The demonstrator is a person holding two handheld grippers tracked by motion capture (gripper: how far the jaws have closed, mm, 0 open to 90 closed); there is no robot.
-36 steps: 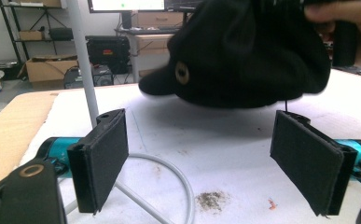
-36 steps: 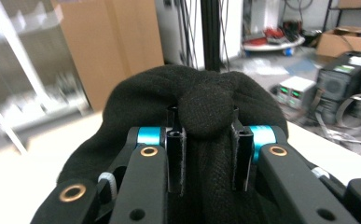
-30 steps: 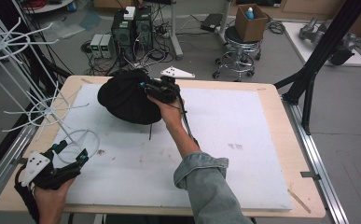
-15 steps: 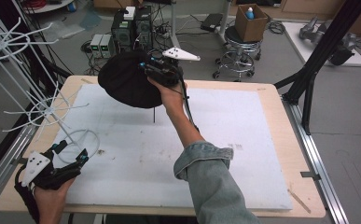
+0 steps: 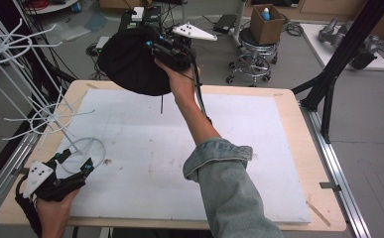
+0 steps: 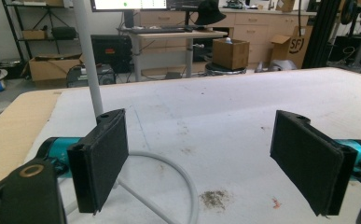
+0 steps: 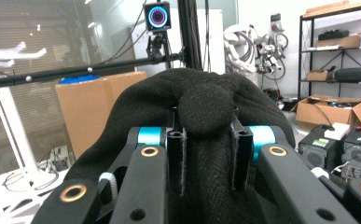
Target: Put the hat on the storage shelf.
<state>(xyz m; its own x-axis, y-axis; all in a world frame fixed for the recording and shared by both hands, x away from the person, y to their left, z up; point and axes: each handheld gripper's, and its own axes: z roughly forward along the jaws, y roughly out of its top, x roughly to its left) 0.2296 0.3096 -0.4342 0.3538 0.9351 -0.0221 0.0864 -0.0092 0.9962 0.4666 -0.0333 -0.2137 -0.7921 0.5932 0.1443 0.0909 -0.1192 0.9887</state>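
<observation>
A: My right claw is clamped on the black knit hat. Jaws pinch a fold of the knit between them, seen in the right gripper view.

B: Where's the hat?

A: Up in the air, past the far-left edge of the table, held out by my right hand. Nothing under it touches it. A thin dark thread hangs down from its lower edge.

B: Left claw?

A: Left claw is wide apart, nothing between the pads. It sits low at the near-left corner of the white mat, in my left hand. Grey plate on top of it.

B: What's in front of it?

A: The white wire rack. Its round base ring lies on the mat, passing right by my left pad; the pole rises just behind that pad. Can't tell if the pad touches the ring.

B: Rack arms?

A: Thin white prongs fan out at two levels, left side of the high view.

B: Mat state?

A: Some brown smudges and crumbs near the ring.

B: Anything else?

A: Denim sleeve on my right arm, stretched across the mat. Stool with a cardboard box on it, on the floor beyond the table.
</observation>
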